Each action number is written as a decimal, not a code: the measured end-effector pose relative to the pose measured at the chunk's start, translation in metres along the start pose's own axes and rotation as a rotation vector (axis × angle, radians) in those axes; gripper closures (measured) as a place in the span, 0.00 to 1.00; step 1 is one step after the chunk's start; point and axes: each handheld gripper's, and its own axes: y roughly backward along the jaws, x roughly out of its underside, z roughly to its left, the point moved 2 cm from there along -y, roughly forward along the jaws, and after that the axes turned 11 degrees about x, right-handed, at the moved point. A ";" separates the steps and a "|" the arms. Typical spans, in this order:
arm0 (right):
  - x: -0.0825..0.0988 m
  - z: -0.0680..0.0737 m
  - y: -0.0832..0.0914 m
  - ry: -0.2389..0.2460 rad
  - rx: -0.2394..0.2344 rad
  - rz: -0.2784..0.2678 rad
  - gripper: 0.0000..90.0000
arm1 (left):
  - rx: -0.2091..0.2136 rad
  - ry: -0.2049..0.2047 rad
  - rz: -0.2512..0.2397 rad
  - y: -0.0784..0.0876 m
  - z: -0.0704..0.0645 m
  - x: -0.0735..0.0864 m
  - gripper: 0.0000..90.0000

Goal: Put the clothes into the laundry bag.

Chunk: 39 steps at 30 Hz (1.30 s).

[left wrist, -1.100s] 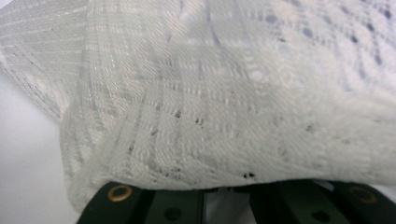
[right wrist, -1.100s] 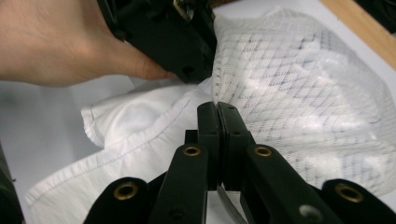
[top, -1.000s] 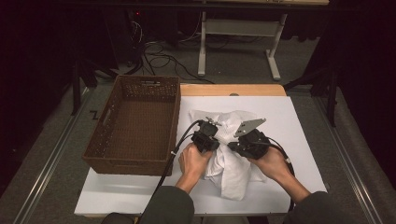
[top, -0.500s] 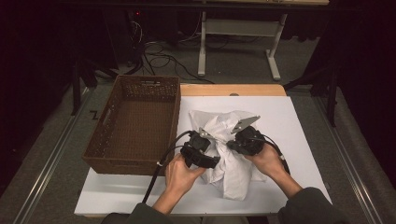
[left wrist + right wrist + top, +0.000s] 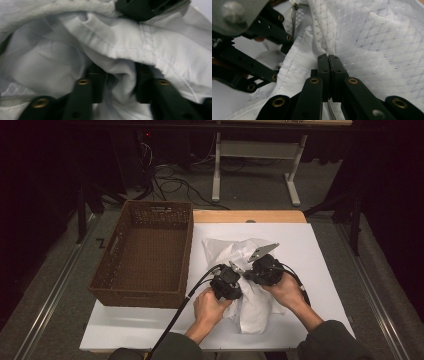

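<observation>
White garment, bunched, long axis toward the person, both grippers pinching it

The high view looks forward and down from above the person's side of the worktop, far enough off to take in the basket and the floor beyond. The left gripper view rides close behind its own tongs, pressed right up to the white cloth. The right gripper view sits just as near, facing the same cloth, which all three views share.
</observation>
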 end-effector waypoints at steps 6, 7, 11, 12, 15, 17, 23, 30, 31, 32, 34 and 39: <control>-0.002 0.003 0.016 0.000 -0.019 -0.062 1.00 | -0.013 -0.005 -0.035 0.007 -0.001 -0.009 0.93; -0.002 0.005 0.020 0.007 -0.022 -0.069 1.00 | -0.017 0.006 -0.042 0.006 0.001 -0.011 0.93; -0.005 0.011 0.033 0.026 -0.052 -0.103 1.00 | -0.024 0.083 -0.072 0.002 0.015 -0.021 0.93; -0.004 0.012 0.034 0.022 -0.059 -0.110 1.00 | -0.039 0.096 -0.082 0.001 0.019 -0.022 0.93; -0.002 0.012 0.033 0.021 -0.066 -0.091 1.00 | -0.068 0.129 -0.093 -0.004 0.033 -0.024 0.92; 0.000 0.010 0.028 0.007 -0.067 -0.070 1.00 | -0.072 0.147 -0.103 -0.007 0.038 -0.024 0.90; 0.003 0.006 0.011 0.000 -0.029 -0.022 1.00 | -0.091 0.093 -0.079 0.008 0.030 -0.019 0.64; 0.005 0.002 0.002 -0.007 -0.008 0.009 1.00 | -0.067 0.047 -0.086 0.038 0.011 0.002 0.48; 0.004 0.001 0.001 -0.002 -0.007 0.004 0.99 | -0.052 0.041 -0.085 0.041 0.008 0.005 0.46; 0.004 0.001 -0.001 -0.001 -0.006 0.006 1.00 | -0.039 0.038 -0.081 0.042 0.006 0.008 0.45; 0.002 0.001 -0.004 0.005 -0.001 0.010 1.00 | -0.016 0.036 -0.066 0.042 0.001 0.011 0.42; -0.001 0.002 -0.011 0.000 0.001 0.010 1.00 | -0.004 0.012 0.010 0.023 -0.005 0.009 0.39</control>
